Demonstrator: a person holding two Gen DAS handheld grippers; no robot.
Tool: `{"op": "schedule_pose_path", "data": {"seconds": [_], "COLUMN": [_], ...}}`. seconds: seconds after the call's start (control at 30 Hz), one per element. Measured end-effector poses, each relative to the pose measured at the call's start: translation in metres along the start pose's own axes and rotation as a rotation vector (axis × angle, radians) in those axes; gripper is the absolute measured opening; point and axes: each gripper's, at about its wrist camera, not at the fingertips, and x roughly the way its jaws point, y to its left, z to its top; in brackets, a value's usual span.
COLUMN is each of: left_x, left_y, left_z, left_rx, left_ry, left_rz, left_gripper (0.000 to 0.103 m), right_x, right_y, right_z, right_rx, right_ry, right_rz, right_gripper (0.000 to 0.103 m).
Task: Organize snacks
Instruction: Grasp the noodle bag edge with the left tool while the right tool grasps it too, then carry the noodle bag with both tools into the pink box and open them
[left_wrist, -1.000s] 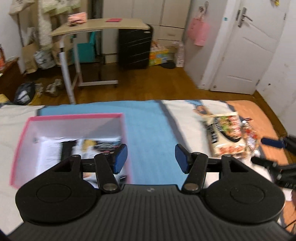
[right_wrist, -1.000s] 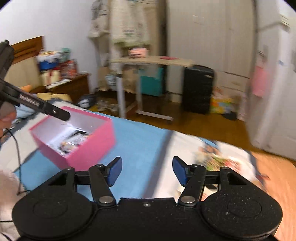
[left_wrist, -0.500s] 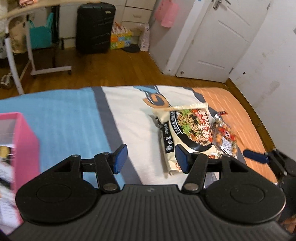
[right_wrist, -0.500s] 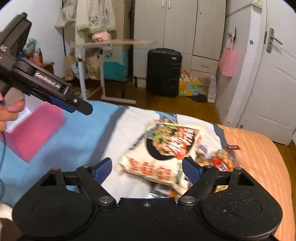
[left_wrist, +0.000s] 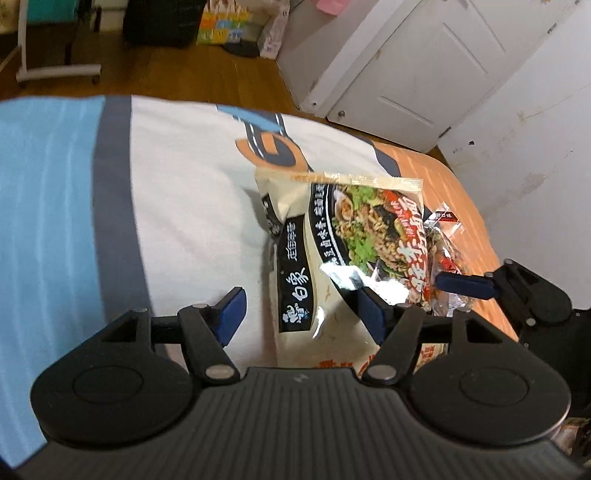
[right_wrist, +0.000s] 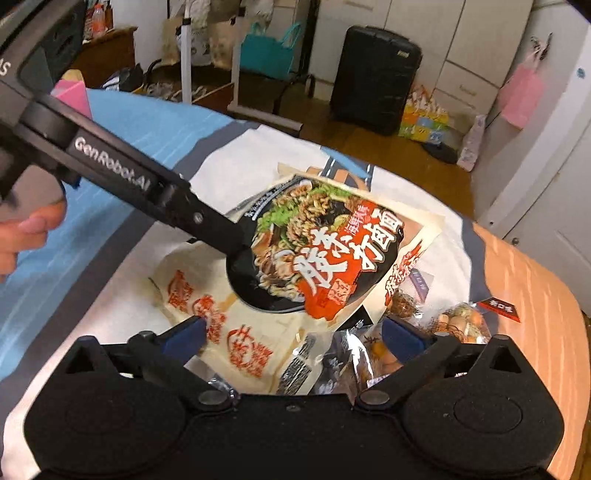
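A large cream and black noodle packet lies on the bed; it also shows in the right wrist view. A clear bag of small snacks lies beside it on the right, partly under it, and shows in the left wrist view. My left gripper is open and empty, low over the packet's near left part. My right gripper is open and empty, low over the packet's near edge and the snack bag. The pink box shows only as a corner at far left.
The bed cover is blue, white and orange. The left gripper's arm crosses the right wrist view. The right gripper shows at the right in the left wrist view. Beyond the bed are a black suitcase, a white door and a rolling desk.
Both grippers swung right, away from the pink box, and came down over the noodle packet. The right gripper opened wider. The box has left the left wrist view.
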Motion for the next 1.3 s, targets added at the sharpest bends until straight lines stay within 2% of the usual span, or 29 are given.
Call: {"op": "schedule_pose_path", "data": {"seconds": [0.1,0.27,0.4,0.57,0.63,0.77,1.0,1.17,1.3], "left_x": [0.004,0.014,0.011,0.008,0.010,0.019,0.011,0.011,0.005], "left_y": [0.008,0.015,0.009,-0.001,-0.006,-0.005,0.000,-0.006,-0.016], "left_z": [-0.002,-0.006,-0.008,-0.006,-0.005,0.000,0.000,0.001,0.002], "left_rx": [-0.071,-0.134,-0.107,-0.054,-0.034,-0.059,-0.076,-0.042,0.018], "left_ry": [0.003,0.036,0.032,0.055,0.070,0.090,0.097,0.127,0.134], "left_rz": [-0.048,-0.129,-0.116,-0.090,-0.067,-0.082,-0.114,-0.086,-0.049], "left_gripper": [0.068,0.067,0.061,0.061,0.063,0.074,0.071,0.071,0.071], "right_x": [0.004,0.008,0.006,0.004,0.008,0.008,0.004,-0.003,-0.013], "right_y": [0.000,0.007,0.013,0.025,0.028,0.028,0.029,0.041,0.043], "right_z": [0.001,-0.005,-0.008,-0.009,-0.009,-0.009,-0.001,-0.005,-0.003], "right_rx": [-0.014,-0.004,0.032,0.065,0.053,0.029,0.067,0.075,0.124], "right_ry": [-0.009,-0.067,-0.106,-0.129,-0.133,-0.114,-0.093,-0.109,-0.120], "right_rz": [0.014,0.027,-0.006,-0.041,-0.048,-0.047,-0.043,-0.057,-0.029], "right_gripper": [0.103,0.103,0.103,0.102,0.103,0.103,0.103,0.103,0.103]}}
